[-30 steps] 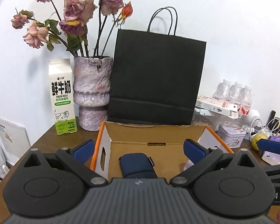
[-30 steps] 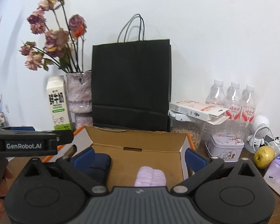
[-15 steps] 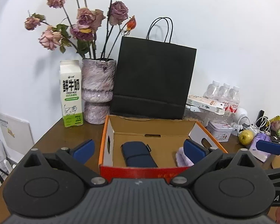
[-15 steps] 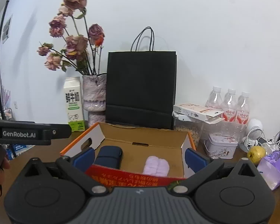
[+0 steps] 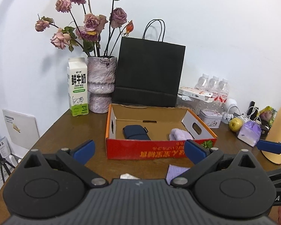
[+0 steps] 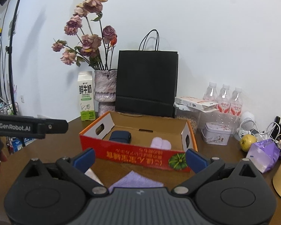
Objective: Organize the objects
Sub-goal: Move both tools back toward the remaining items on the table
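Observation:
An open red cardboard box sits on the brown table. Inside it lie a dark blue pouch on the left and a rolled lilac cloth on the right. A flat lilac cloth and a white item lie on the table in front of the box. My left gripper and right gripper are both open and empty, held back in front of the box.
Behind the box stand a black paper bag, a vase of dried roses and a milk carton. To the right are water bottles, a tin, a yellow fruit, a purple packet and cables.
Both grippers have pulled back and up from over the box. The box's red front and the flat lilac cloth on the table have come into view.

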The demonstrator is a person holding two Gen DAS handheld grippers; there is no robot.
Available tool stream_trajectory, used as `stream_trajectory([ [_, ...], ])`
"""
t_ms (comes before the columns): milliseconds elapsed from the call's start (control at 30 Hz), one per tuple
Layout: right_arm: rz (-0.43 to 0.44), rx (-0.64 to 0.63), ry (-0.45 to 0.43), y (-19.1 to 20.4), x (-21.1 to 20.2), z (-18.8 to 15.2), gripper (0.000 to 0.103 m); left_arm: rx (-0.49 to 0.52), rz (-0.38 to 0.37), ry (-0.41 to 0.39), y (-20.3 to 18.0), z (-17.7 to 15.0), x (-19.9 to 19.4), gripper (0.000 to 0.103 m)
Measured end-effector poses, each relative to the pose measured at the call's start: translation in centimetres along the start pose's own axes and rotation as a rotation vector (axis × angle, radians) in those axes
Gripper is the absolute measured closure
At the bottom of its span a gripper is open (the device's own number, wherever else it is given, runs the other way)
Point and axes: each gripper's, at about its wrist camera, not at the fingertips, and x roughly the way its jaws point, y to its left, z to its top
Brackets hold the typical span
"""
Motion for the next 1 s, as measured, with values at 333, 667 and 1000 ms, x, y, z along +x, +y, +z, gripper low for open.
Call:
stream_trajectory([
  [333, 0.01, -0.011, 0.051, 1.1, -4.1, -3.5, 0.0, 0.01, 0.015, 0.048, 0.9, -3.0, -3.7, 0.0],
  [667, 0.011, 0.0, 0.133, 1.2, -5.4, -7.3, 0.0, 0.03, 0.038, 0.115, 1.3, -6.0, -5.2, 0.0],
  [1000, -0.009, 0.049, 0.186, -0.7, -5.9, -10.2, 0.0, 0.038, 0.04, 0.187, 0.7, -8.9, -4.9, 0.0],
])
